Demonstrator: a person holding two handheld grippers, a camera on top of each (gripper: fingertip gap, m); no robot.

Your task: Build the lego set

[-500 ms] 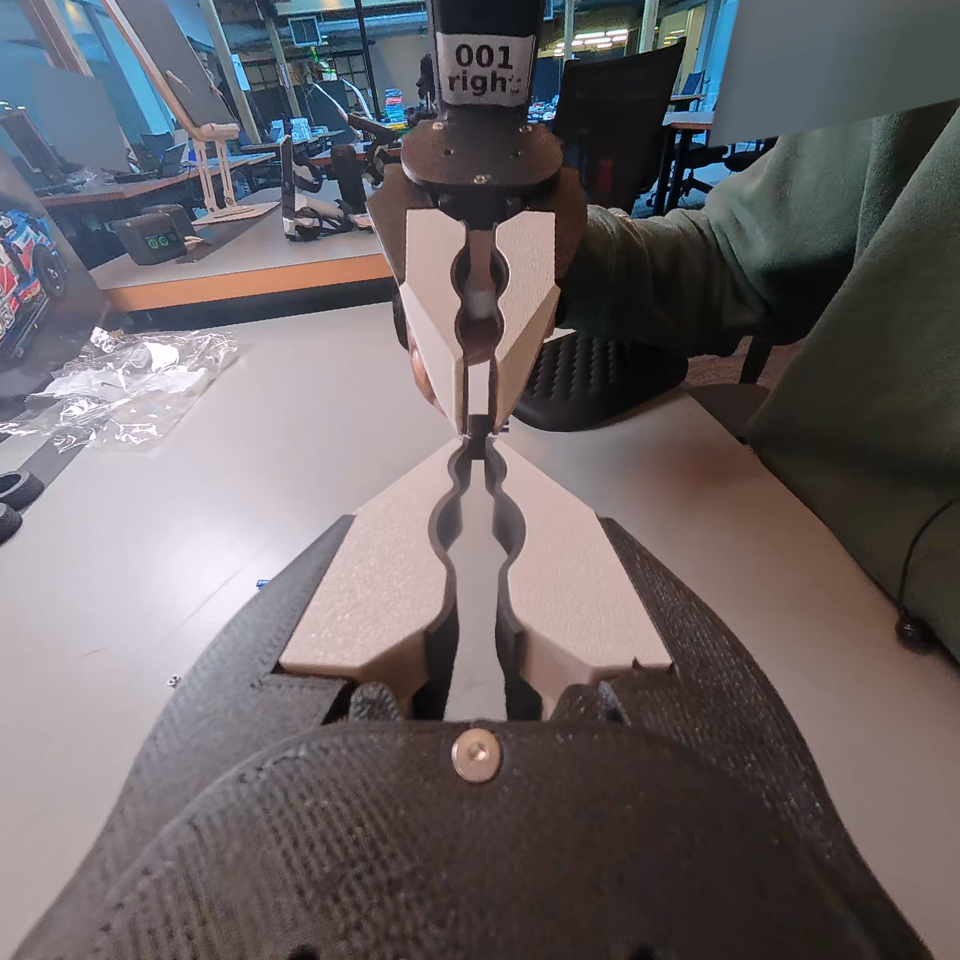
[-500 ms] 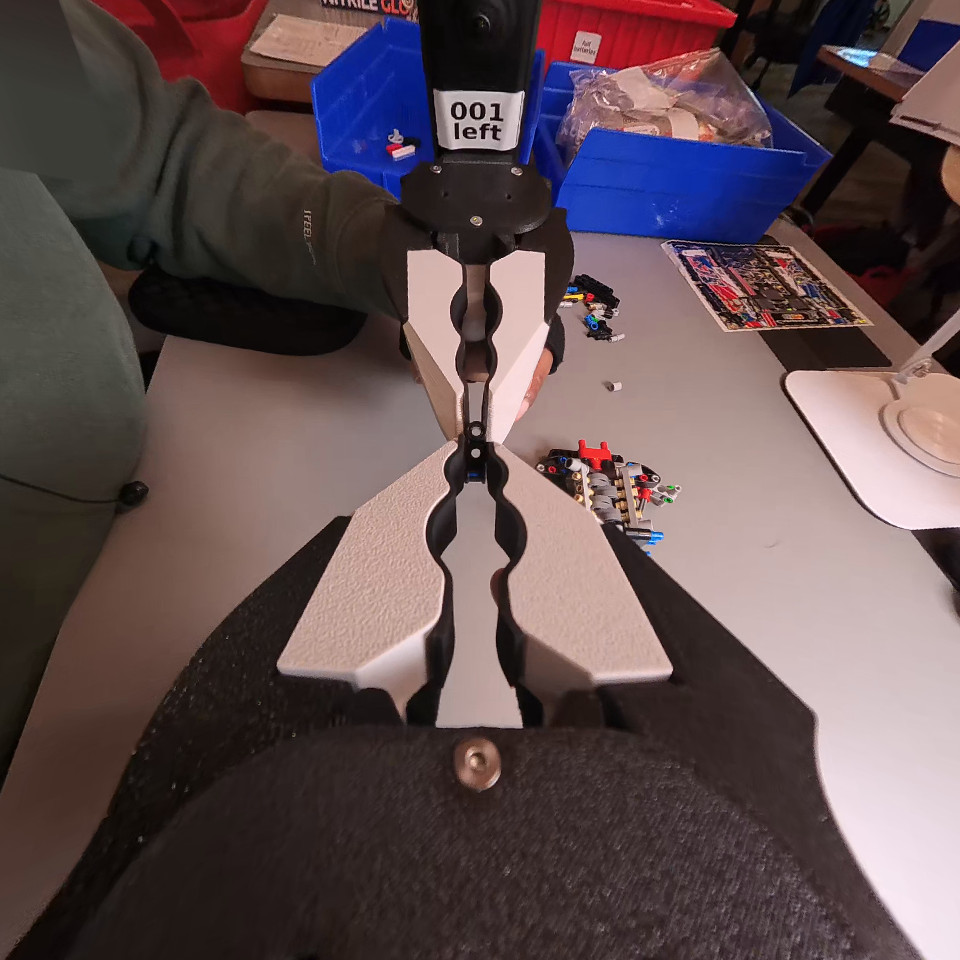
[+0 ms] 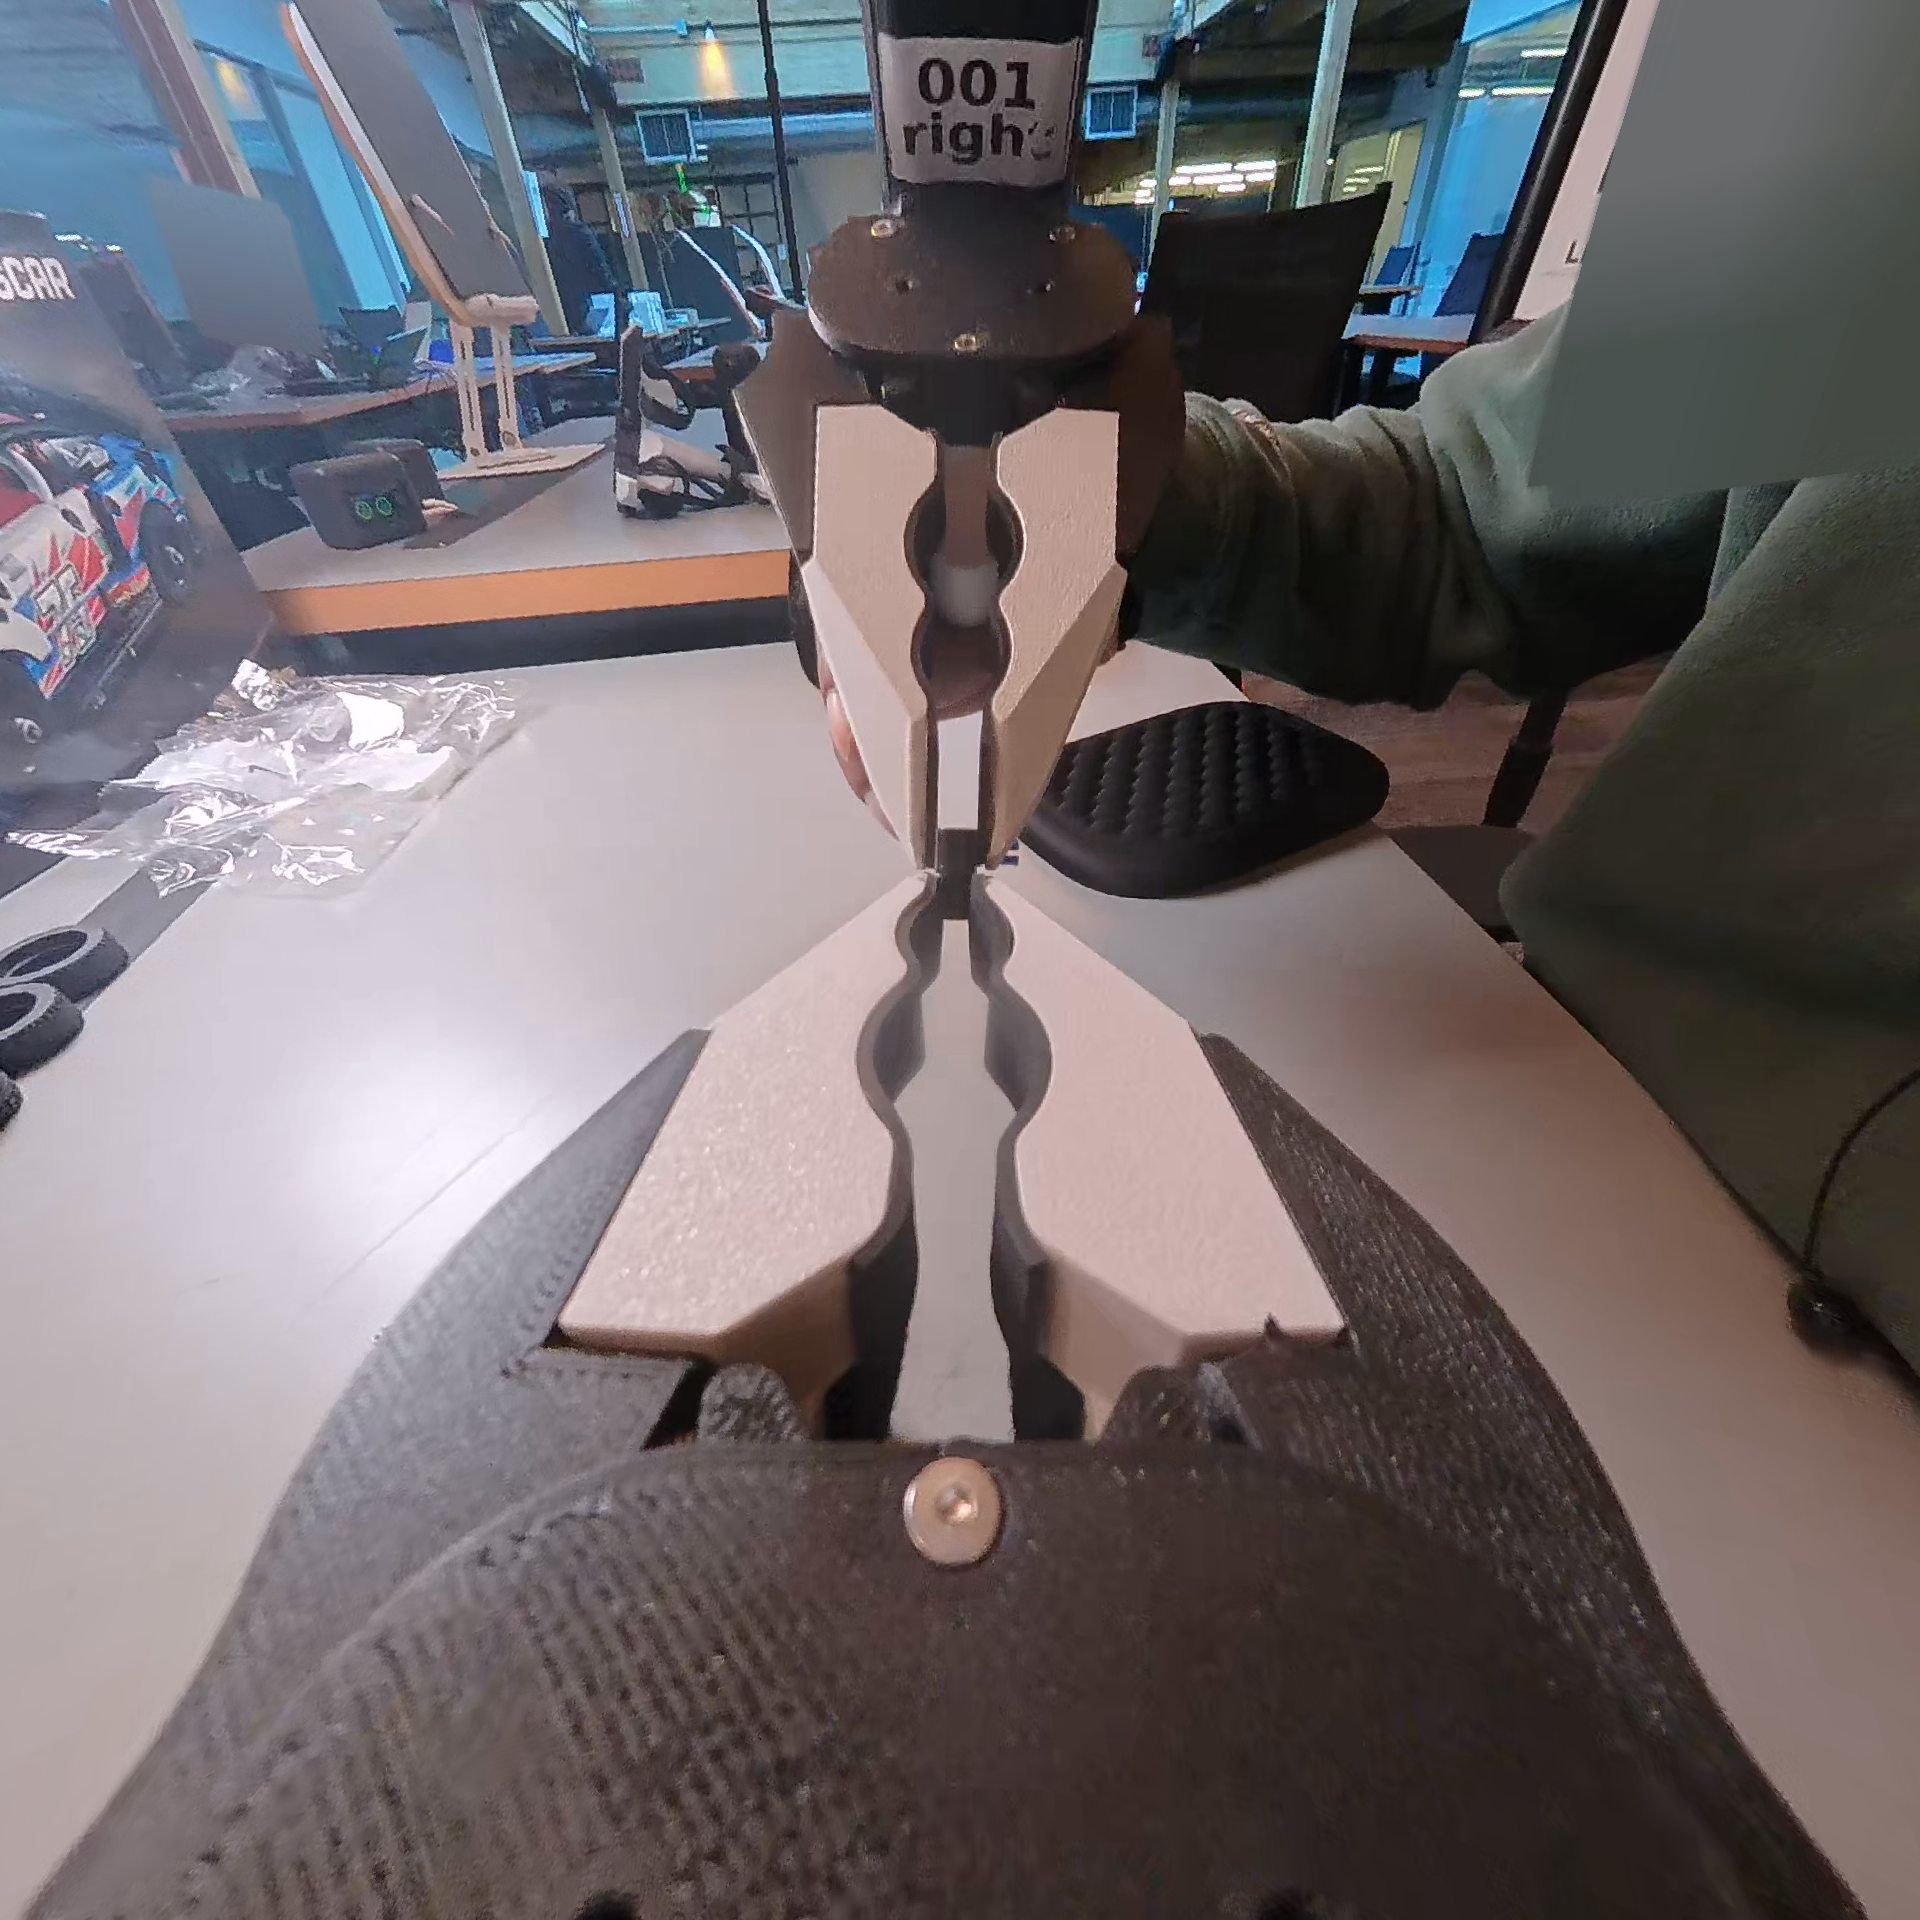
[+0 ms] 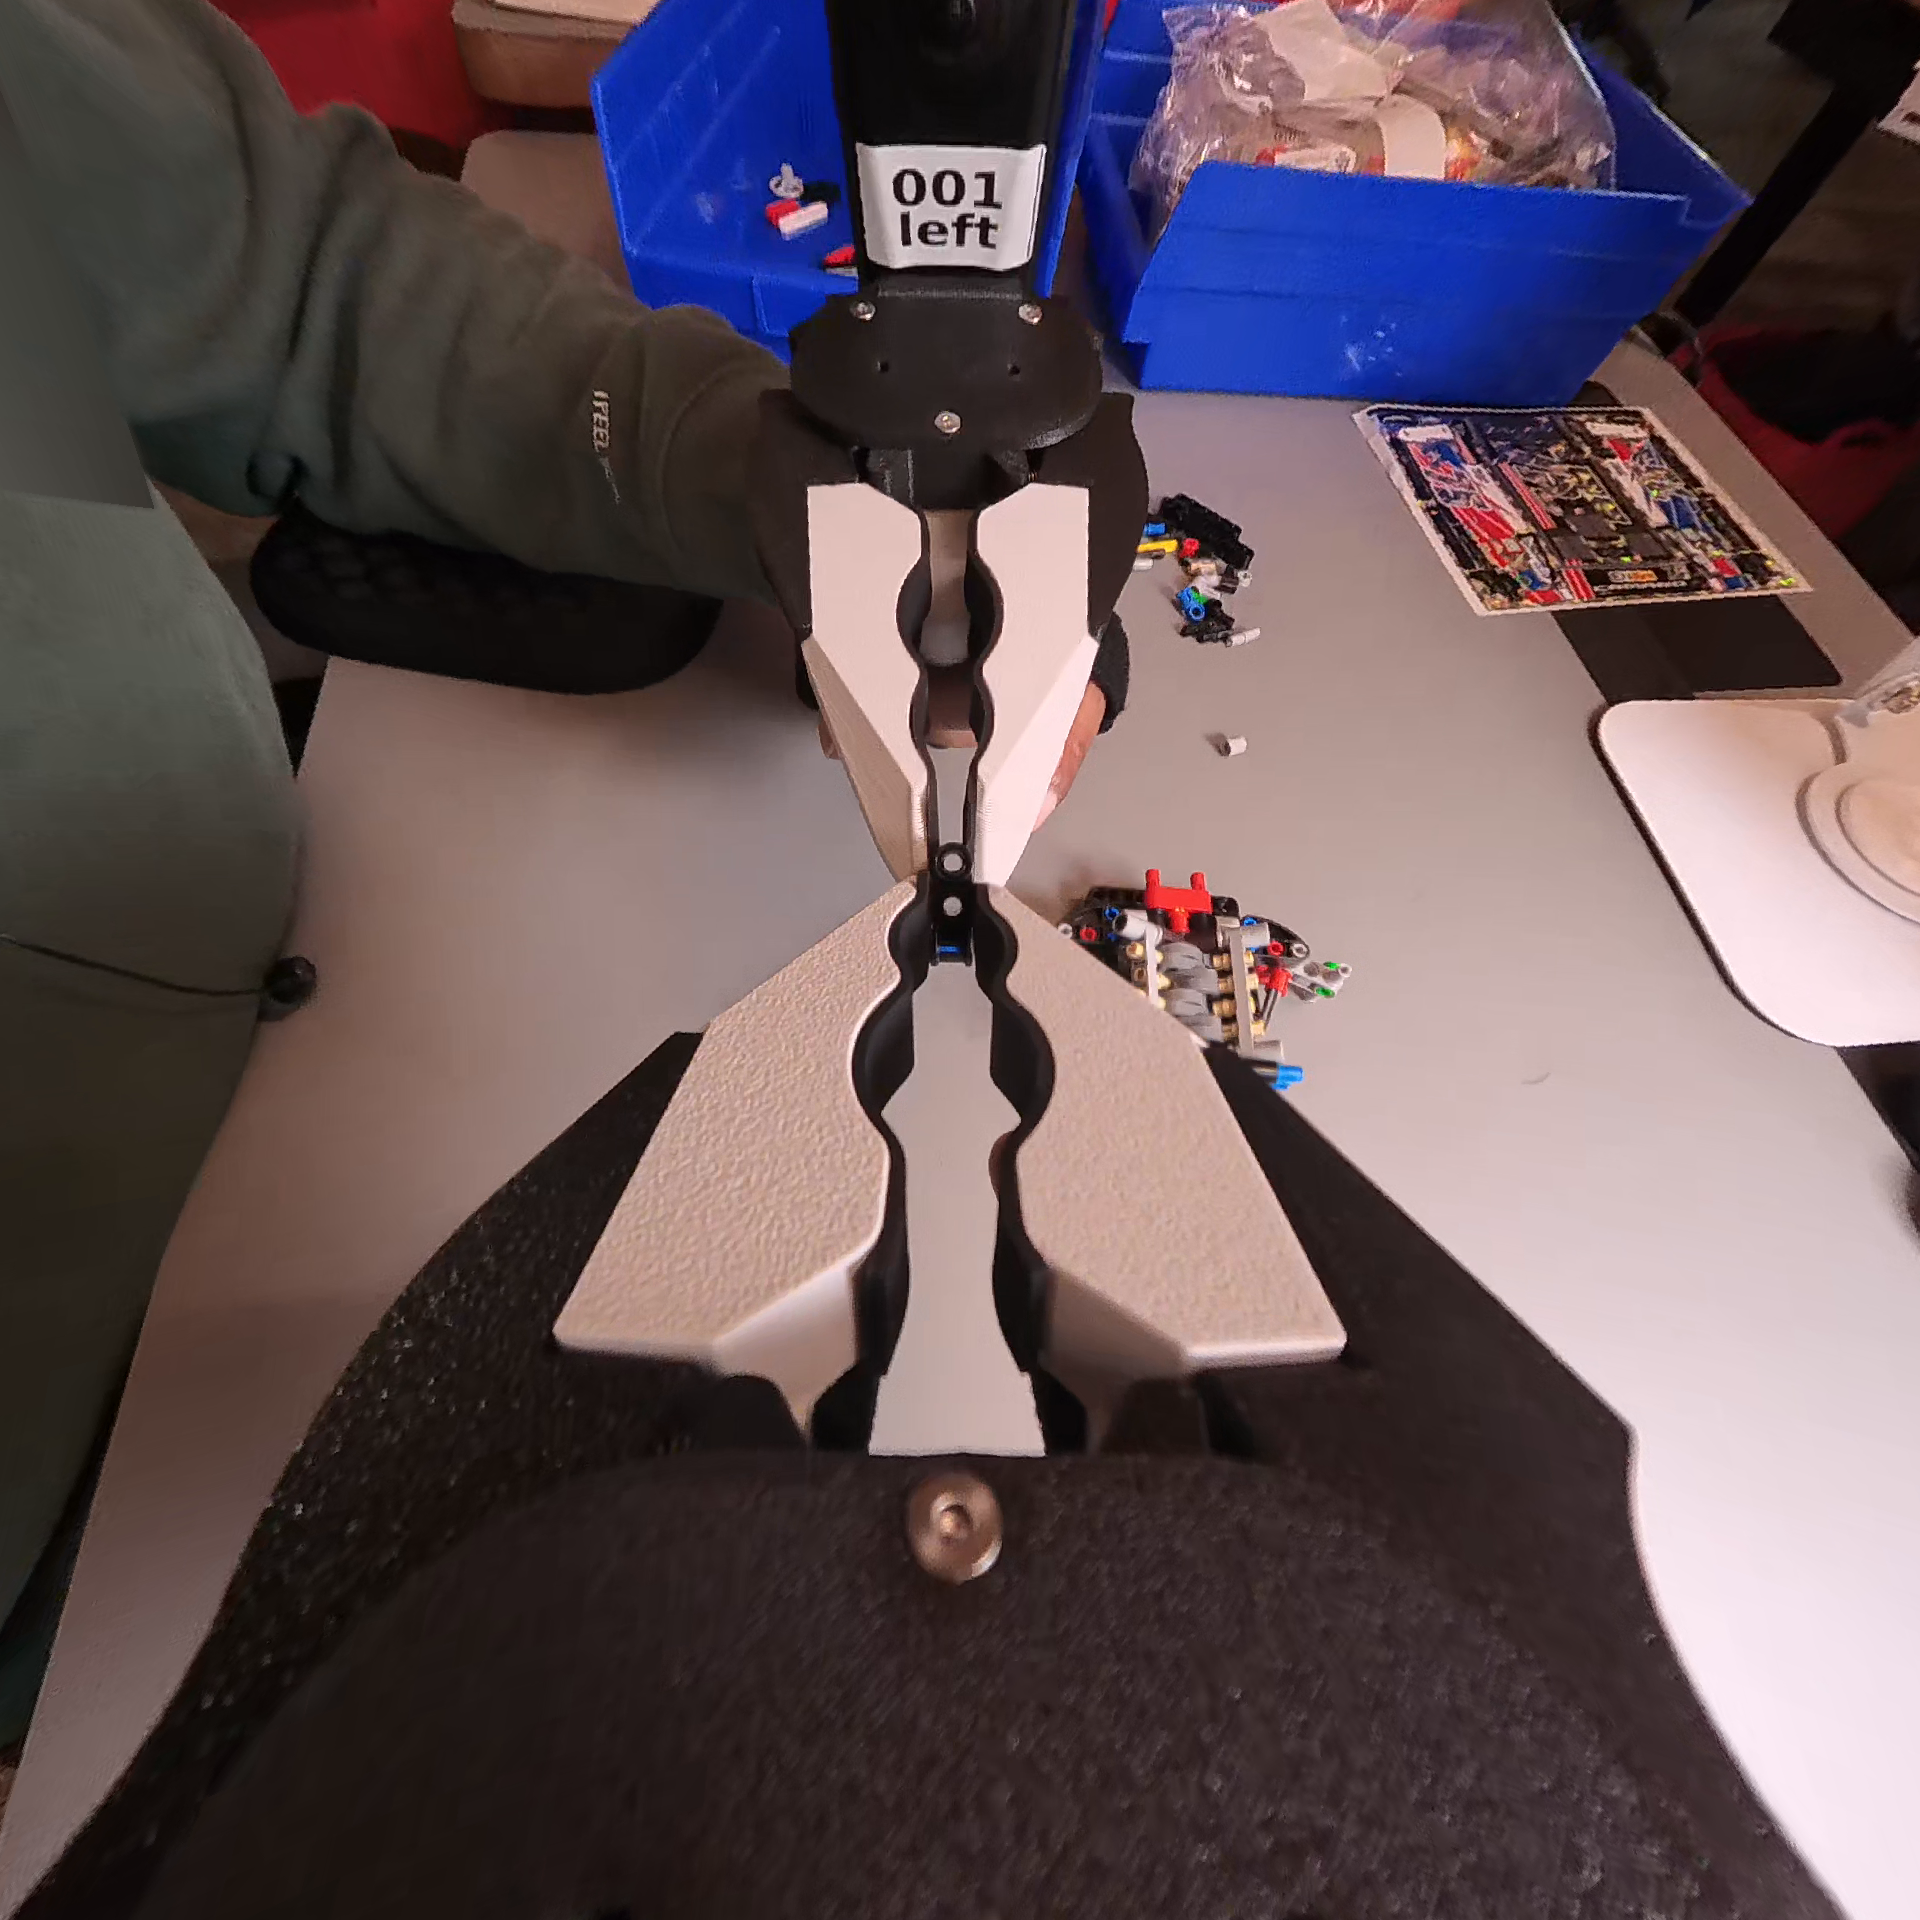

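The left hand-held gripper (image 3: 954, 902) and the right hand-held gripper (image 4: 951, 914) meet tip to tip above the counter (image 4: 582, 935), each nearly closed and pinching one end of a small black lego beam (image 4: 951, 902). Just right of the right one's fingertips, a half-built lego assembly (image 4: 1210, 961) lies on the counter, with loose lego pieces (image 4: 1200, 582) farther ahead.
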